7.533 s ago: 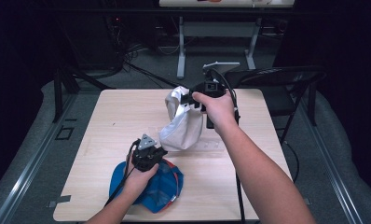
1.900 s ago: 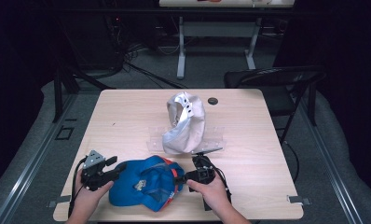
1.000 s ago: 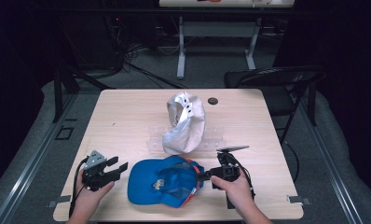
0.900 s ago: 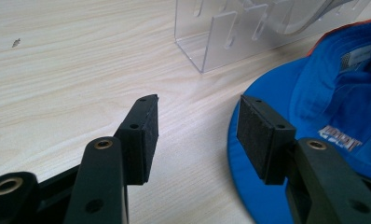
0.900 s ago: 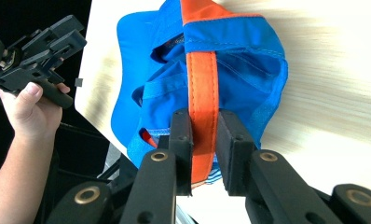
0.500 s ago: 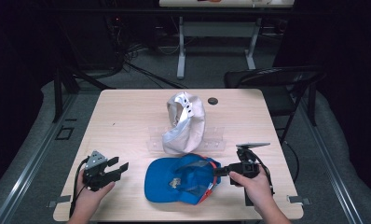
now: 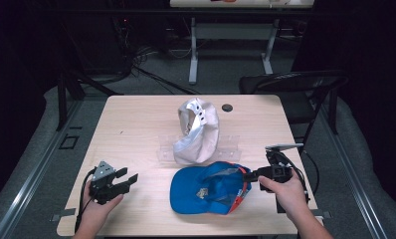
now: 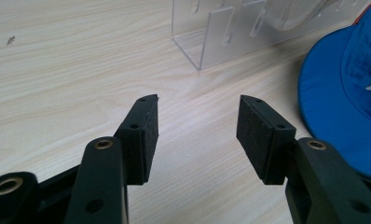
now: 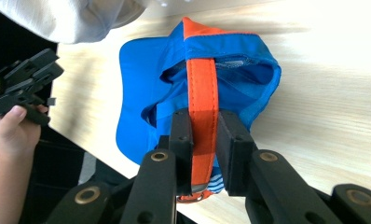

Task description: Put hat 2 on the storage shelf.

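Right gripper [image 9: 203, 154]: clamping the blue cap's [image 7: 211, 186] orange strap [image 9: 201, 93], having dragged it toward 3 o'clock.
Left gripper [image 8: 197, 135]: idling wide open, cap released.

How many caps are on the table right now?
2. The white cap sits on the clear stand mid-table; the blue cap lies at the near edge, its orange strap clamped in the right gripper.
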A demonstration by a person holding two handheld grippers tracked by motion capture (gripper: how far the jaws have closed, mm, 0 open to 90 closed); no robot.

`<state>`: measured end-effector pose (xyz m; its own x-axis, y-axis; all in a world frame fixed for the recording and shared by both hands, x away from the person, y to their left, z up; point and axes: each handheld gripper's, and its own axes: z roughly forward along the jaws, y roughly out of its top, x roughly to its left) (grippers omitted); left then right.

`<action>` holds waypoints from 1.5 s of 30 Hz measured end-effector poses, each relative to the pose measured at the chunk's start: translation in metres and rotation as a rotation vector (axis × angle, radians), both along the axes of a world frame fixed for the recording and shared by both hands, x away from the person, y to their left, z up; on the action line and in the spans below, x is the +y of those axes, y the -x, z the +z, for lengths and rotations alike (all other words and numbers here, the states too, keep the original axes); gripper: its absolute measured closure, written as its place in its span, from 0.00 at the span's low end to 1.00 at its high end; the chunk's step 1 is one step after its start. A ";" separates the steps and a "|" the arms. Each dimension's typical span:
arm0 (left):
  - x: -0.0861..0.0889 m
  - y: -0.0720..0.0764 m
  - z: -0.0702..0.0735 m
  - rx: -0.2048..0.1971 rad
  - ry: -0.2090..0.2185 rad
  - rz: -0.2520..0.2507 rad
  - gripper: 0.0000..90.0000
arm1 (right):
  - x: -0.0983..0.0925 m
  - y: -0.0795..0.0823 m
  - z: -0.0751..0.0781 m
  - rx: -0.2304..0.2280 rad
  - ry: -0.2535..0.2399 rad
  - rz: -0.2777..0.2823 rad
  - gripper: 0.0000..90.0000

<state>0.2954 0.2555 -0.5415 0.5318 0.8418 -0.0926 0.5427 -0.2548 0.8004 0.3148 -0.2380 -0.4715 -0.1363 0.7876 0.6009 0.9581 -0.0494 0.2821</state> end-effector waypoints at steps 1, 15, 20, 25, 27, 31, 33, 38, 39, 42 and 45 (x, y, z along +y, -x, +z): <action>-0.001 0.000 -0.001 -0.008 0.004 0.001 0.55 | -0.001 -0.001 0.002 0.002 0.018 0.000 0.86; -0.003 0.001 -0.002 -0.005 -0.002 -0.009 0.55 | 0.005 -0.010 0.045 0.001 0.203 0.013 0.86; -0.003 0.001 -0.001 -0.007 -0.002 -0.009 0.55 | 0.004 -0.014 0.060 0.013 0.219 0.013 0.86; -0.004 0.001 -0.002 -0.007 -0.003 -0.010 0.55 | 0.004 -0.017 0.076 0.012 0.204 0.008 0.86; -0.004 0.001 -0.001 -0.009 -0.007 -0.014 0.55 | 0.003 -0.019 0.081 0.018 0.186 0.005 0.86; -0.005 0.001 -0.001 -0.009 -0.005 -0.016 0.55 | 0.001 -0.020 0.091 0.036 0.135 0.010 0.86; -0.005 0.001 -0.001 -0.010 -0.004 -0.016 0.55 | 0.000 -0.021 0.095 0.044 0.105 0.019 0.86; -0.005 0.002 0.000 -0.008 -0.007 -0.021 0.55 | -0.006 -0.026 0.103 0.074 -0.017 0.002 0.86; -0.006 0.002 -0.001 -0.014 -0.004 -0.018 0.55 | -0.006 -0.026 0.104 0.069 -0.029 -0.006 0.86; -0.008 0.002 -0.001 -0.015 -0.006 -0.024 0.55 | -0.007 -0.029 0.105 0.072 -0.085 -0.016 0.86; -0.010 0.003 0.000 -0.006 -0.013 -0.033 0.55 | -0.009 -0.032 0.108 0.089 -0.144 -0.014 0.86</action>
